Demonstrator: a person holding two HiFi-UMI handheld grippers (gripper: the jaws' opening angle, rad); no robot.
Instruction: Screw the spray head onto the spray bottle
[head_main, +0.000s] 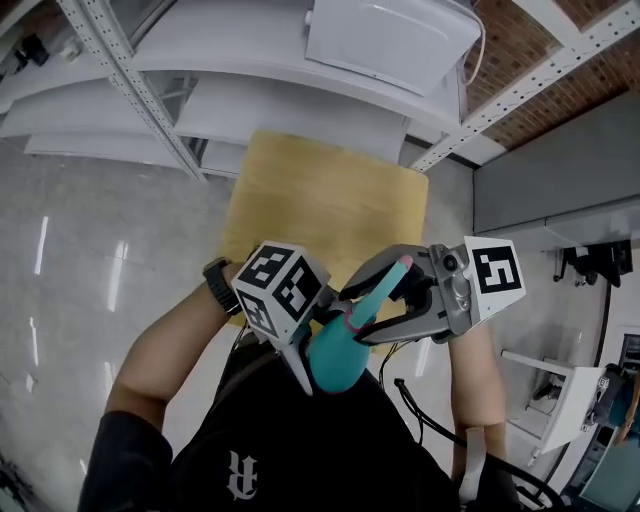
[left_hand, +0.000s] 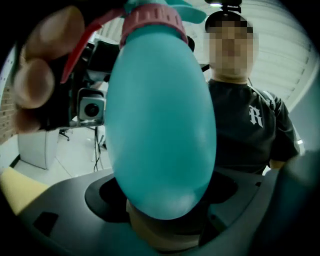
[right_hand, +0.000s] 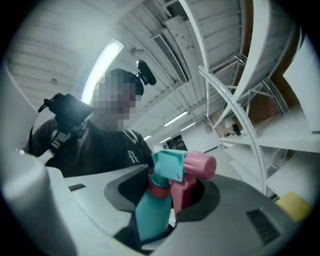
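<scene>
A teal egg-shaped spray bottle (head_main: 335, 362) hangs close to my chest in the head view. My left gripper (head_main: 312, 360) is shut on its body. In the left gripper view the bottle (left_hand: 160, 125) fills the space between the jaws, its pink collar (left_hand: 152, 20) at the top. The spray head (right_hand: 172, 167), teal with a pink nozzle and trigger, sits on that collar. My right gripper (head_main: 375, 310) comes in from the right and is shut on the spray head (head_main: 385, 290). In the right gripper view the trigger rests against one jaw.
A yellow wooden table (head_main: 320, 200) stands ahead of me, below white shelving (head_main: 300, 90) on perforated metal posts. Grey polished floor lies to the left. A black cable (head_main: 420, 410) trails on the floor at the right.
</scene>
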